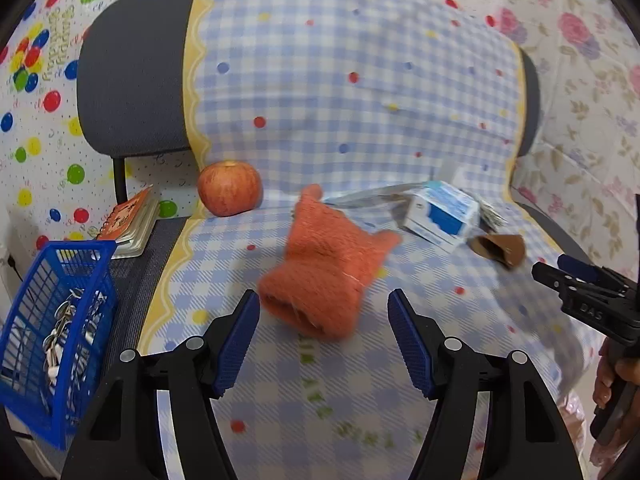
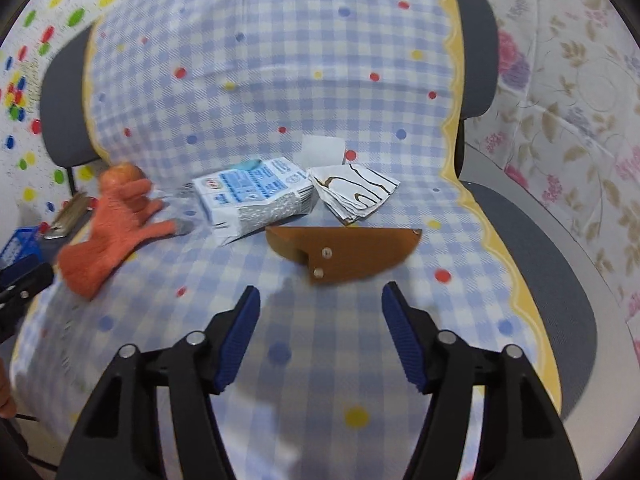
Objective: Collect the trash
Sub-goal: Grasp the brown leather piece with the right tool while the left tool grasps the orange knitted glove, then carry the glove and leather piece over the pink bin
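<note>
On a chair draped with a blue checked cloth lie an orange knitted glove point(image 1: 328, 264) point(image 2: 108, 232), a crushed white and blue carton point(image 1: 444, 216) point(image 2: 256, 200), a folded paper wrapper point(image 2: 354, 194) and a brown leather sheath point(image 2: 344, 254) point(image 1: 502, 246). My left gripper point(image 1: 324, 320) is open, the glove's cuff lying just ahead between its blue pads, untouched. My right gripper point(image 2: 320, 312) is open just short of the brown sheath, nothing between its pads. In the left wrist view the right gripper point(image 1: 588, 292) shows at the right edge with a hand under it.
A red apple point(image 1: 230, 192) sits at the back of the seat. A small notebook point(image 1: 130, 222) and a blue plastic basket point(image 1: 52, 332) with metal bits stand on the seat's left side. Patterned sheets hang behind and to the right of the chair back point(image 1: 132, 80).
</note>
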`<action>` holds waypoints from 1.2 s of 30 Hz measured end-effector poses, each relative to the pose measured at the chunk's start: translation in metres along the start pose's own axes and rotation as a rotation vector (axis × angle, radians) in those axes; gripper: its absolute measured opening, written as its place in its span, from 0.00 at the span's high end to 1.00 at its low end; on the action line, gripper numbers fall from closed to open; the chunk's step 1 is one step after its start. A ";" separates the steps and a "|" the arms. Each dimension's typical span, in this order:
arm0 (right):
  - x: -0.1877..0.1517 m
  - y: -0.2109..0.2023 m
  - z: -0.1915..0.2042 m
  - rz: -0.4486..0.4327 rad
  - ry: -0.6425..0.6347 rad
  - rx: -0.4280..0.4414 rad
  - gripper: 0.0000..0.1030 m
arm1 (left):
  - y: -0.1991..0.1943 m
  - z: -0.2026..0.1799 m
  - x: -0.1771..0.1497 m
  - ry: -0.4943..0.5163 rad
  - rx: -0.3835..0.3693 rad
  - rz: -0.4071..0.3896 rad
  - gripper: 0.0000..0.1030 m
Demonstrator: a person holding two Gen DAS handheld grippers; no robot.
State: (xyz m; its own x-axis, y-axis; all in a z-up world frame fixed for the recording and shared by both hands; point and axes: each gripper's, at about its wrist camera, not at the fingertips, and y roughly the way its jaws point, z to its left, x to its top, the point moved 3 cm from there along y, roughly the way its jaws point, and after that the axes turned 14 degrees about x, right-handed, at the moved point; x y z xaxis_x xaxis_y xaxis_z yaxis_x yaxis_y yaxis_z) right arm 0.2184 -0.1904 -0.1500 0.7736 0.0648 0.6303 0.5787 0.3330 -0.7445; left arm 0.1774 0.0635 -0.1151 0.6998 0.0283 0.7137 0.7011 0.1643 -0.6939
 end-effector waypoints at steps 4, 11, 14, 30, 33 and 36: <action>0.012 0.027 -0.002 0.029 -0.009 -0.008 0.49 | 0.024 0.010 0.009 -0.025 0.011 0.034 0.35; 0.025 0.062 0.007 0.089 -0.142 -0.076 0.50 | 0.053 0.015 0.018 -0.033 -0.003 0.076 0.35; 0.026 0.072 0.011 0.114 -0.205 -0.113 0.64 | 0.055 0.013 0.018 -0.029 -0.013 0.077 0.35; 0.003 -0.077 -0.004 -0.157 0.002 0.023 0.97 | 0.078 0.007 0.038 -0.030 -0.084 0.096 0.43; -0.010 -0.095 -0.001 -0.162 0.029 0.075 0.97 | 0.084 0.001 0.046 -0.025 -0.120 0.103 0.54; -0.019 -0.103 0.003 -0.164 0.046 0.108 0.97 | 0.088 -0.008 0.046 0.001 -0.185 0.126 0.70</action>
State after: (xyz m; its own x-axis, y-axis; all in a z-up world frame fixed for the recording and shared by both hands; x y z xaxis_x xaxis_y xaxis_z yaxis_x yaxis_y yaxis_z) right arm 0.1437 -0.2234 -0.0845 0.6838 -0.0405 0.7286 0.6686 0.4348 -0.6033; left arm 0.2725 0.0711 -0.1445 0.7838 0.0357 0.6200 0.6209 -0.0239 -0.7835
